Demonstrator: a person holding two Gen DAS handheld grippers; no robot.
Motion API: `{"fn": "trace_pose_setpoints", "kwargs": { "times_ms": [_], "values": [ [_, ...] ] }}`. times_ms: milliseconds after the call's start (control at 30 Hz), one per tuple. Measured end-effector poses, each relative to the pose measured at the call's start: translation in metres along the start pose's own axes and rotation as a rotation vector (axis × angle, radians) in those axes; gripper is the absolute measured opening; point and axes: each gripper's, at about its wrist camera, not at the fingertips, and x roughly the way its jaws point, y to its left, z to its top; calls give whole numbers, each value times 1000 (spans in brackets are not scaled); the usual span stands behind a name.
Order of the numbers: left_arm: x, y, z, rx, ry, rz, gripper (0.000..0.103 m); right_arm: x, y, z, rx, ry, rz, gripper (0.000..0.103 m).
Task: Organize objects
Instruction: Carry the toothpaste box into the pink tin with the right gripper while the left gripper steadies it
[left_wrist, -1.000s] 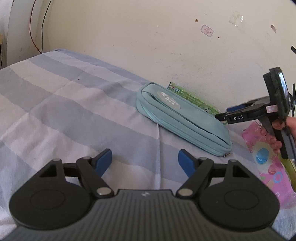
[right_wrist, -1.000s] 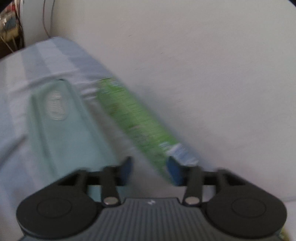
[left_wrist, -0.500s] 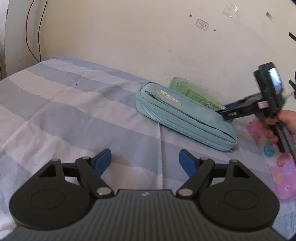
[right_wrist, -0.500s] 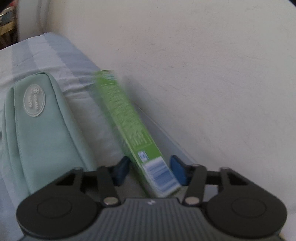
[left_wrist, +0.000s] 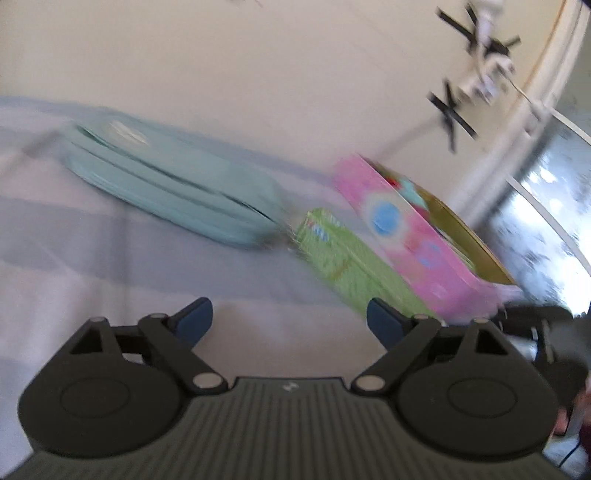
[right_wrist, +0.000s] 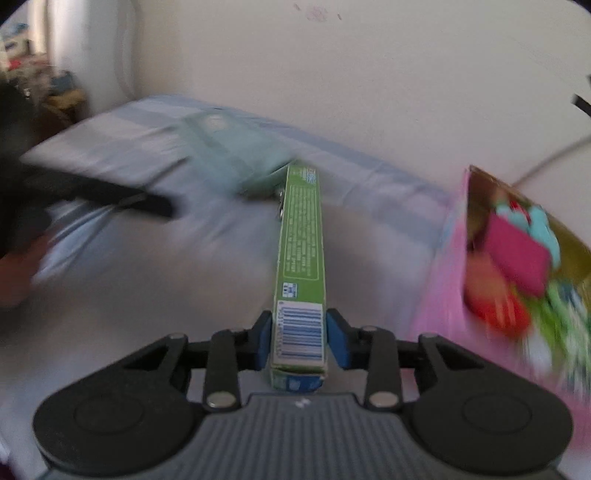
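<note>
— Gripping the green box (right_wrist: 301, 258) by its end, our right gripper (right_wrist: 300, 341) is closing above the bed (right_wrist: 184, 277).

— It could swing into the pink box (right_wrist: 436, 295); our left gripper (left_wrist: 290, 317) is opening, empty.

Right tongs (right_wrist: 299, 341) closing on green carton (right_wrist: 301, 258), pink box (right_wrist: 517, 273) right, teal pouch (right_wrist: 236, 155) behind

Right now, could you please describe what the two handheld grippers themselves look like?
Both match: the left gripper and right gripper each have a ribbed grey body, two round black discs, black linkage arms with silver pivot pins, and blue finger pads. No cables or sleeves are visible.
</note>
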Motion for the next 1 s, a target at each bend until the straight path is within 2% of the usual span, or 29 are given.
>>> {"fn": "trace_pose_setpoints", "kwargs": {
  "times_ms": [100,167,233,333,400,533,600,667,767,833,933,1000],
  "values": [
    [11,-30,-11,-47,80,-125,95,-39,7,-47,11,-46,15,31],
    [25,-55,-23,-62,131,-169,98,-52,-1,-70,114,-55,54,31],
    [35,-83,-32,-13,114,-117,100,-52,-18,-89,229,-75,124,31],
    [50,-105,-37,7,116,-85,98,-51,-30,-109,339,-129,199,32],
    [58,-119,-37,43,108,-21,79,-51,-34,-110,354,-151,219,32],
    [67,-121,-30,20,102,-5,61,-51,-32,-116,368,-195,243,32],
    [62,-124,-25,-8,97,-15,57,-53,-28,-117,353,-215,227,32],
    [52,-138,-15,19,66,-26,55,-32,-34,-121,311,-272,205,32],
    [31,-177,8,137,-38,-38,55,-54,-52,-115,328,-402,196,32],
    [29,-205,28,212,-93,-53,54,-64,-66,-106,328,-469,146,32],
    [54,-245,56,294,-99,-93,54,-68,-95,-92,340,-515,26,32],
    [87,-270,70,341,-87,-98,54,-64,-118,-84,392,-516,-17,32]
  ]
}}
